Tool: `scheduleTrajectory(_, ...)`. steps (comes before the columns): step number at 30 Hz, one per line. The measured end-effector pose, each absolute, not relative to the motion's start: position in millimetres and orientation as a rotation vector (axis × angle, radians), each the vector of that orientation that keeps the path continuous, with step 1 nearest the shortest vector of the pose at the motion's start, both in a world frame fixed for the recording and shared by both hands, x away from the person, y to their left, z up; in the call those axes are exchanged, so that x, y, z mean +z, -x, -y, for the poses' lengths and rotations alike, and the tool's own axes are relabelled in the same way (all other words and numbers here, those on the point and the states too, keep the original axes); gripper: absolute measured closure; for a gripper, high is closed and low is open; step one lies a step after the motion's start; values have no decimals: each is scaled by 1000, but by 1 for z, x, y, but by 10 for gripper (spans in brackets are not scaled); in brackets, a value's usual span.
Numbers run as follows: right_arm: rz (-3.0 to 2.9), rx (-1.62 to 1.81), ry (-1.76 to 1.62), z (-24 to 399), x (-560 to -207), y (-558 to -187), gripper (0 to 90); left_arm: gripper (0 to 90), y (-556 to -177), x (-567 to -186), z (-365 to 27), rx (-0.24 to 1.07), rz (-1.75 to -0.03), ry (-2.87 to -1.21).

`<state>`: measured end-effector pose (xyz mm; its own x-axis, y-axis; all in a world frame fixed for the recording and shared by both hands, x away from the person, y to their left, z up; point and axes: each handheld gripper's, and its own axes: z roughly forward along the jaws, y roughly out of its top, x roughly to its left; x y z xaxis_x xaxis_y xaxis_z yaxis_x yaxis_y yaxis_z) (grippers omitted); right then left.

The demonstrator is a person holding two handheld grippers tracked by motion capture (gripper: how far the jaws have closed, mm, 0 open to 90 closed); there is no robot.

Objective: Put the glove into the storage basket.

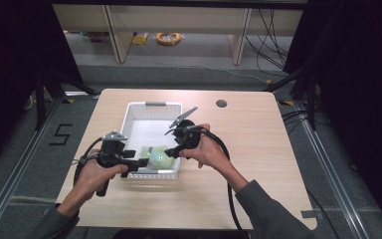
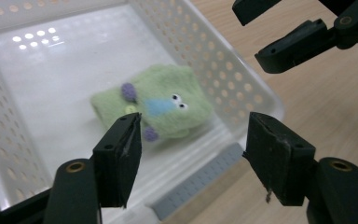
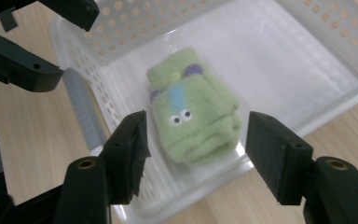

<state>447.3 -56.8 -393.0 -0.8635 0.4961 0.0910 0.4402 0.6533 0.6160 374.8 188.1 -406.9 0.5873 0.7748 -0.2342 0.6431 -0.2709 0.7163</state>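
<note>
left gripper (image 1: pixel 138 164): jaws wide apart, nothing between them, hovering over the near-left rim of the basket.
basket (image 1: pixel 133 110): white, perforated, on the worktop (image 1: pixel 248 149).
green mitten (image 1: pixel 160 157): lying flat at the basket's near end, free of both grippers.
right gripper (image 1: pixel 175 149): jaws spread, empty, above the near-right rim.
progress: looks like placing done; left only to draw both grippers clear.
</note>
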Motion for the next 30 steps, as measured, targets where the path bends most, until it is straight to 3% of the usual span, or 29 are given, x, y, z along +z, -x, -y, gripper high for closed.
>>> scheduleTrajectory(5, -2724, 1015, -821, 81, -399, -428, 361, 342, -340, -418, -178, 221, -1049, -1978)
scheduleTrajectory(12, -2638, 1080, -879, 146, -415, -380, 341, 318, -288, -451, -168, 195, -997, -1964)
scheduleTrajectory(21, -2574, 1079, -949, 179, -453, -342, 301, 253, -278, -483, -166, 245, -1009, -1990)
scheduleTrajectory(22, -2584, 1083, -958, 179, -457, -339, 301, 250, -279, -485, -168, 251, -991, -2050)
scheduleTrajectory(23, -2615, 1074, -948, 181, -464, -336, 304, 250, -277, -487, -165, 246, -1009, -2001)
scheduleTrajectory(30, -2607, 1096, -961, 187, -474, -333, 289, 201, -279, -493, -168, 269, -1026, -2043)
